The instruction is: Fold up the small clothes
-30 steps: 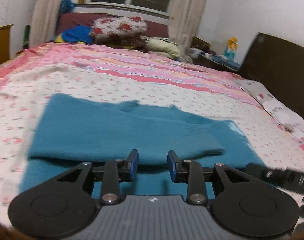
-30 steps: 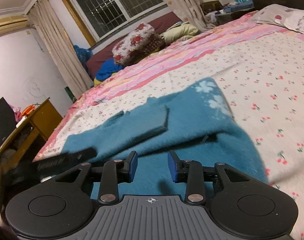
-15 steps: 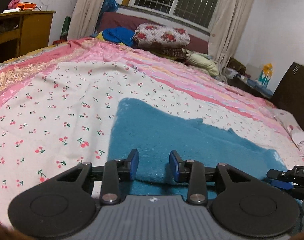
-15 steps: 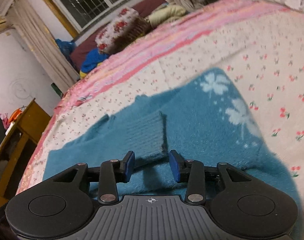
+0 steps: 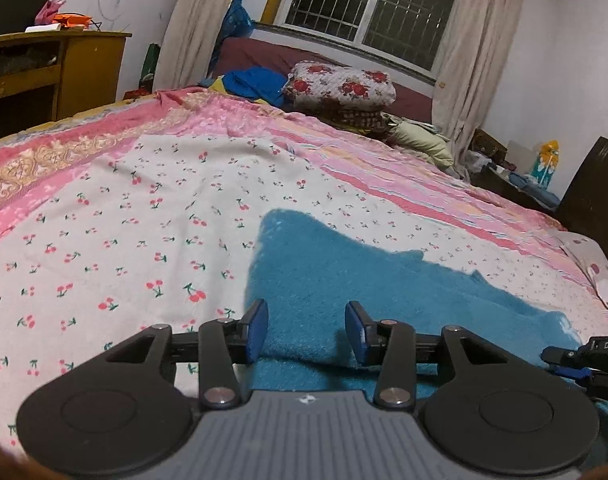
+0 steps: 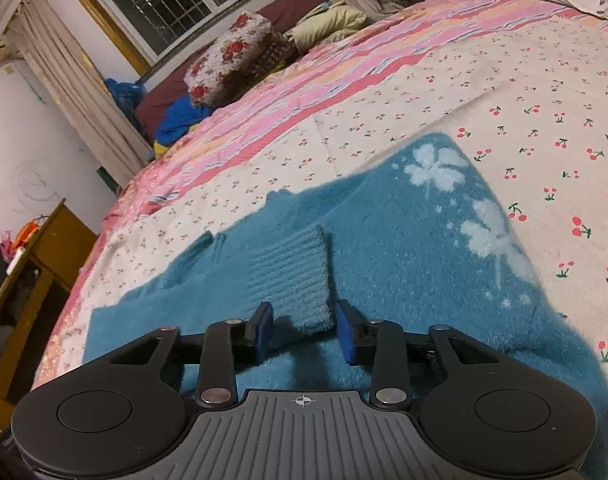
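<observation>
Between the blue pads of the right gripper (image 6: 302, 330) the ribbed cuff (image 6: 290, 276) of a folded-in sleeve is seen, its near end lying in the gap; the jaws have just been closing, yet a sliver of space shows beside each pad, so a grip is not yet made. The left gripper (image 5: 306, 336) is held with its jaws moderately apart, having just been opening, and nothing is clamped: only the near fold edge of the teal sweater (image 5: 344, 280) lies under the gap. The sweater is spread flat on the cherry-print bedspread (image 5: 124, 240), directly ahead of both grippers, its long axis running crosswise to the fingers. The cuff is judged nearer to the right hand, so the next fold would likely be led from there, away from the person.
</observation>
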The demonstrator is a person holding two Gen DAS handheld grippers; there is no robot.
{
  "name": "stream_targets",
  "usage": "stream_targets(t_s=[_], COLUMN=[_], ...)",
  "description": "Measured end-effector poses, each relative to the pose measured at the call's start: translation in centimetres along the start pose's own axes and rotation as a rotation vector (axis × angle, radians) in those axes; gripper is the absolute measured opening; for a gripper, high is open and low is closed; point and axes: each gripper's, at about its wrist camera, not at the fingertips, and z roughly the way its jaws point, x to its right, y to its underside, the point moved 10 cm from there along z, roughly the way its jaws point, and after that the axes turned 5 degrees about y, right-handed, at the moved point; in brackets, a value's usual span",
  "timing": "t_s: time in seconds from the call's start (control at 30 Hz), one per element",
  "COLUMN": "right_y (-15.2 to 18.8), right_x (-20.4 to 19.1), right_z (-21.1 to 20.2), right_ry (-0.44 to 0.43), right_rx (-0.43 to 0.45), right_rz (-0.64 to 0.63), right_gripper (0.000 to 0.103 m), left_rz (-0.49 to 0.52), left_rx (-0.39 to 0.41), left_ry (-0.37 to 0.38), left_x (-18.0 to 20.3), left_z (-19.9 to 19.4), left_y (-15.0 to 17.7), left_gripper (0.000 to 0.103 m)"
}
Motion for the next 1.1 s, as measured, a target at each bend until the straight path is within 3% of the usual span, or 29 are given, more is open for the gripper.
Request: stream_targets(t_s=[0.13,0.3,0.43,0.53,0.67,0.9,1.0,1.1], right_y=[-0.9,-2.4,-2.8,-1.5,-1.1,-1.9,-2.1,-1.6], right_x=[0.0,-0.2,1.3,2.6,1.7,-0.1,-0.5,0.0], right_z=[-1.2,-3.4,-2.7,-0.7,-1.1,-3.1,-3.6,-3.1], right_ry=[-0.037,-0.075,0.003,0.087,0.123,0.142,0.201,0.197], right_rx=[0.028,0.101,0.116,0.051,0.075,0.158,0.202,0.175], right_rz=[0.012,0.020,0.018,-0.014,-0.106,-0.189,-0.241,-0.237], right_gripper=[0.008,0.006,0.005,0.006,0.007,0.011,0.013,0.013], left_rz=[0.012,0.027,0.052,0.019,-0.023,0.064,0.089,0.093], left_rx=[0.021,0.025,-0.026,-0.102,-0.089,-0.029,-0.057,-0.122], left_ry=[0.003,-0.002,-0.039,-0.054,-0.047,-0.057,-0.083,-0.113], left_x=[0.4,0.8,0.2,-0.8,-1.3,0.1,0.2,-0.4], left_z=[-0.2,-0.2,1.0,2.3,1.8,0.6,1.4,2.6], left_y=[-0.9,-1.2,-0.4,0.9,0.7,-0.7,-0.7,0.4], left_gripper=[0.049,0.052,0.059,0.060,0.060,0.060,0.060,0.060])
